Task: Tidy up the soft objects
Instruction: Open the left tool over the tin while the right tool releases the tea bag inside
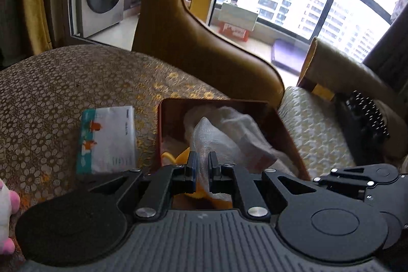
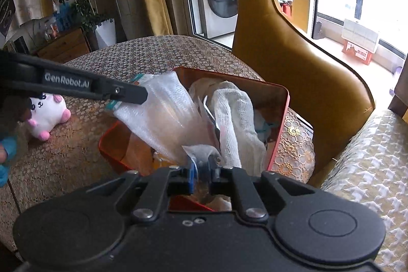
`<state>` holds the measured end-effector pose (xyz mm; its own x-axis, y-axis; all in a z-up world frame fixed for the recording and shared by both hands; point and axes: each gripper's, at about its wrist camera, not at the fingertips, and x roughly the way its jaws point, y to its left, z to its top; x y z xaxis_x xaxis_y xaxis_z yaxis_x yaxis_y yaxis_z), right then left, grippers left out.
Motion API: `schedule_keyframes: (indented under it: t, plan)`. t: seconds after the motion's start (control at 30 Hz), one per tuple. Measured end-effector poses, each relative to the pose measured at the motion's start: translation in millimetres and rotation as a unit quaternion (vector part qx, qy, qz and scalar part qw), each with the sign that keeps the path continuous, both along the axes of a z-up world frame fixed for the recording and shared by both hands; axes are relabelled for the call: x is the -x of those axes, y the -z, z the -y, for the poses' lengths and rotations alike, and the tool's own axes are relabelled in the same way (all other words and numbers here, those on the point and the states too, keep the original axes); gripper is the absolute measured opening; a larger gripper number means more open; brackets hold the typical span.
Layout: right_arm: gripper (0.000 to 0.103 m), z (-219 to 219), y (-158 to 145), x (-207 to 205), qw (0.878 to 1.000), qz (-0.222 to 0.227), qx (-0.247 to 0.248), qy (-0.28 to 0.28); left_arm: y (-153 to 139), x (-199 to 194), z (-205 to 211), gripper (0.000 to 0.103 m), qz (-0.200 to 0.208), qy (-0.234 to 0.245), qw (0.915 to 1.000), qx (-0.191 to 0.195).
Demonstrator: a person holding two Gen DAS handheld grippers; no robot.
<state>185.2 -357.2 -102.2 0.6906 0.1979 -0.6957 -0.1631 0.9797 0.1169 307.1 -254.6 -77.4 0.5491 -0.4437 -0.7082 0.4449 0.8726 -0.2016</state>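
Cloth going into the box
Both grippers [image 1: 202,165] [image 2: 204,167] pinch the white cloth [image 2: 158,114] over the red box [image 2: 280,114]; next, lower and release.

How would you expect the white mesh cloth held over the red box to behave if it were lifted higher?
The white mesh cloth sags between the left gripper and the right gripper, so it is probably floppy. Its thin, see-through weave suggests it is light. Its lower end lies inside the red box beside another white cloth, so it may snag or drag that along.
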Motion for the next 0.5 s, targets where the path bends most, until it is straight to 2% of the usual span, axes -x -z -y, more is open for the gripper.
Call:
schedule_keyframes:
  t: [0.1, 0.3, 0.5]
  plan:
    - [0.015, -2, 3, -2, 1.0, -0.005, -0.001, -0.004, 2, -1, -1, 0.008, -0.006, -0.003, 0.9999, -0.008]
    - [0.022, -4, 5, -1, 1.0, -0.009, 0.001, -0.014, 5, 6, 2, 0.01, 0.008, 0.002, 0.9992, -0.039]
    - [0.031, -3, 3, 5, 1.0, -0.004, 0.003, -0.01, 5, 9, -2, 0.014, 0.006, 0.0, 0.9993, -0.037]
